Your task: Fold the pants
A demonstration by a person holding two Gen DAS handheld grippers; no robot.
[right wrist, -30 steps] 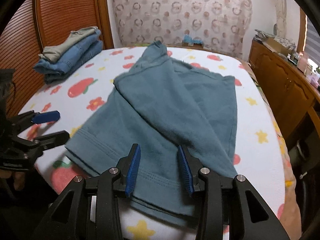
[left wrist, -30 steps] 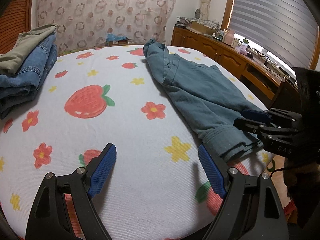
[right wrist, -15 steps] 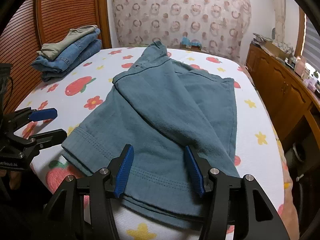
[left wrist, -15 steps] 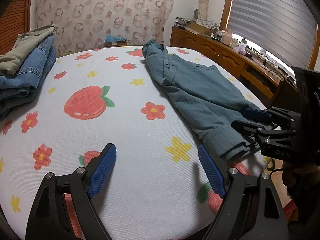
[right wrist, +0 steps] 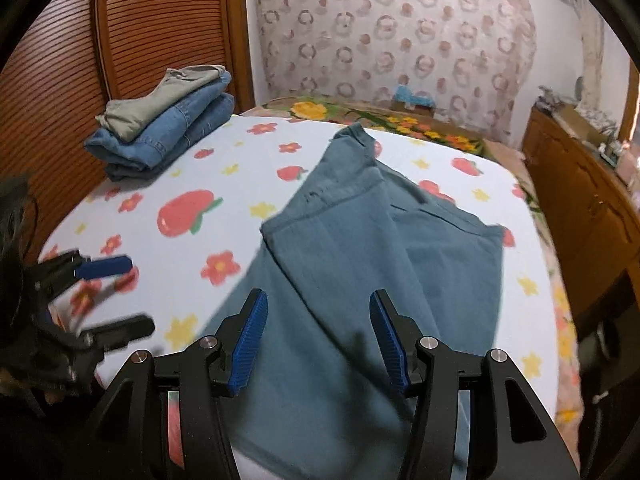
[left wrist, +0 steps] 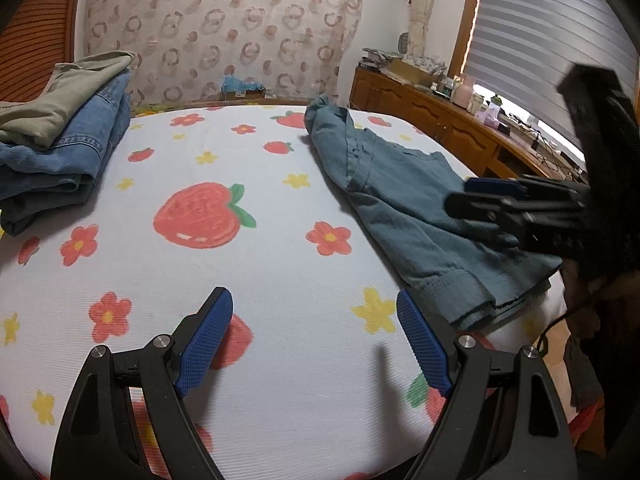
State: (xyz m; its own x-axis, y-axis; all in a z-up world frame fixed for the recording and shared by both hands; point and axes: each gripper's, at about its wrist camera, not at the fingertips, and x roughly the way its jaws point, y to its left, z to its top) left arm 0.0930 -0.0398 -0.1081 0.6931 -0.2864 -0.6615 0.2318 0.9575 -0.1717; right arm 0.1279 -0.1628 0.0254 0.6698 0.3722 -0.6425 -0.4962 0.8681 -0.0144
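Note:
Teal-blue pants (right wrist: 360, 264) lie loosely doubled on the right side of a bed with a strawberry-and-flower sheet (left wrist: 240, 280). They also show in the left wrist view (left wrist: 404, 208), waistband far, hems near the front edge. My left gripper (left wrist: 314, 340) is open and empty above the bare sheet, left of the hems. My right gripper (right wrist: 314, 344) is open and empty, raised above the pants' near end. It shows from the side in the left wrist view (left wrist: 480, 196). The left gripper shows in the right wrist view (right wrist: 112, 296).
A stack of folded jeans with olive trousers on top (left wrist: 60, 140) sits at the bed's far left, also in the right wrist view (right wrist: 168, 132). A wooden slatted wall (right wrist: 140, 32) stands behind it. A wooden cabinet (left wrist: 440, 128) runs along the right.
My right gripper has opened wider and lifted up off the pants' near end. My left gripper has stayed open and drifted slightly forward over the sheet.

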